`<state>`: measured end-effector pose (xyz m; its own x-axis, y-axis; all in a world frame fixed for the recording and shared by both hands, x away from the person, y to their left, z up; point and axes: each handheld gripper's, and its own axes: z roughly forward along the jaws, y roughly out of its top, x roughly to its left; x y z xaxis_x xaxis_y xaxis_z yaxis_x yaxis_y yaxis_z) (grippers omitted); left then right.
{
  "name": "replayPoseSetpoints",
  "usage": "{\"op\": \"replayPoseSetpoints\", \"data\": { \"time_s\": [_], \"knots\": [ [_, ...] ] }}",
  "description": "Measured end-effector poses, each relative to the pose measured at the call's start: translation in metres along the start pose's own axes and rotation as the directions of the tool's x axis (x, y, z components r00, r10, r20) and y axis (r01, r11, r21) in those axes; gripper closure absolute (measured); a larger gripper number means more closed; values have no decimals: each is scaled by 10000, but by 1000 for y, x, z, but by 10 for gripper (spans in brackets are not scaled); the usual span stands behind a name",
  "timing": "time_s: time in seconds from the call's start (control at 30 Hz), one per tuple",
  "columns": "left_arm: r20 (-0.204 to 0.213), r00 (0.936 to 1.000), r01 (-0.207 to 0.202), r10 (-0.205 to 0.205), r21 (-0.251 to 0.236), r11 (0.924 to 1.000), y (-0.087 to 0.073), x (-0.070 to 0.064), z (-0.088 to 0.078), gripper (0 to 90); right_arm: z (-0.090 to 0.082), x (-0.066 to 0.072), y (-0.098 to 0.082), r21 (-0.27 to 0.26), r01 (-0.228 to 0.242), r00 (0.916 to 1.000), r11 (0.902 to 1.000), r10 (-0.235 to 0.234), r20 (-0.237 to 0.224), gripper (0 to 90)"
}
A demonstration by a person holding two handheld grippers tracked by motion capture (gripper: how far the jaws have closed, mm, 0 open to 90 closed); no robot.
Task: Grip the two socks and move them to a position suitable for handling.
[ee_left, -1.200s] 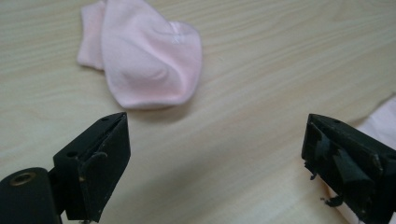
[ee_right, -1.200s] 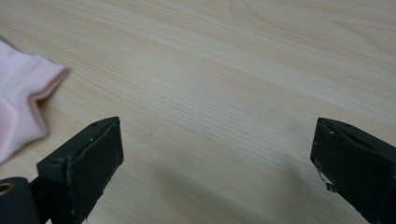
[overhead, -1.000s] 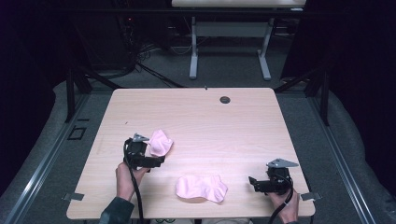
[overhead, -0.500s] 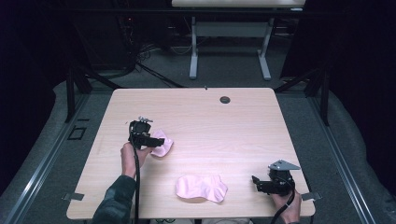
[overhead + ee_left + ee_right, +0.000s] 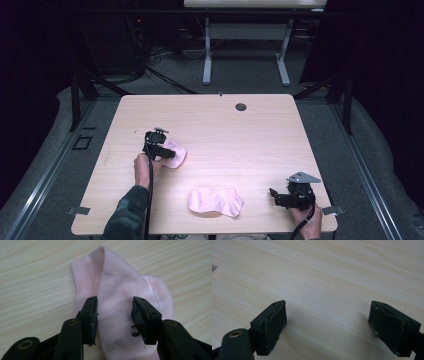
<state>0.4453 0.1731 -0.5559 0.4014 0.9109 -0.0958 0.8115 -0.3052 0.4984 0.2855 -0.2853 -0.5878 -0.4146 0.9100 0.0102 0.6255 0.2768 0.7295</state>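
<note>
A pink sock (image 5: 177,154) lies folded on the left half of the wooden table (image 5: 250,140). My left gripper (image 5: 168,152) is down over it. In the left gripper view its jaws have just been closing and stand apart astride a raised fold of the pink sock (image 5: 117,280), so the left gripper (image 5: 115,302) is open. A second pink sock (image 5: 216,201) lies flat near the front edge, apart from both grippers. My right gripper (image 5: 274,193) rests at the front right, pointing left. Its jaws stand wide over bare wood, so the right gripper (image 5: 328,307) is open.
A dark round grommet (image 5: 241,106) sits near the table's far edge. Beyond the table are a white desk frame (image 5: 245,50) and cables on grey floor. Metal rails run along both sides of the table.
My left gripper has moved away from the person and onto the left sock, and its jaws have narrowed around the fold. The right gripper has stayed put.
</note>
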Motion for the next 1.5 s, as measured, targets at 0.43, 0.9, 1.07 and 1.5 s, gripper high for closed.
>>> {"op": "replayPoseSetpoints", "data": {
  "time_s": [0.43,0.9,1.07,1.5],
  "knots": [
    [-7,9999,-122,121,-206,9997,-3,-4,2,800,0,0,0,12,2,10000,10000,-2,13,143],
    [602,9975,-292,358,-1081,9937,-6,-8,-18,826,0,0,0,-6,-6,10000,10000,6,11,143],
    [964,9926,-593,743,-1502,9869,-5,-19,-33,827,0,0,0,10,12,10000,10000,-12,19,144],
    [2381,9551,-1270,1764,-2090,9696,6,-62,-45,826,0,0,0,3,4,10000,10000,-4,28,144]
  ]
}}
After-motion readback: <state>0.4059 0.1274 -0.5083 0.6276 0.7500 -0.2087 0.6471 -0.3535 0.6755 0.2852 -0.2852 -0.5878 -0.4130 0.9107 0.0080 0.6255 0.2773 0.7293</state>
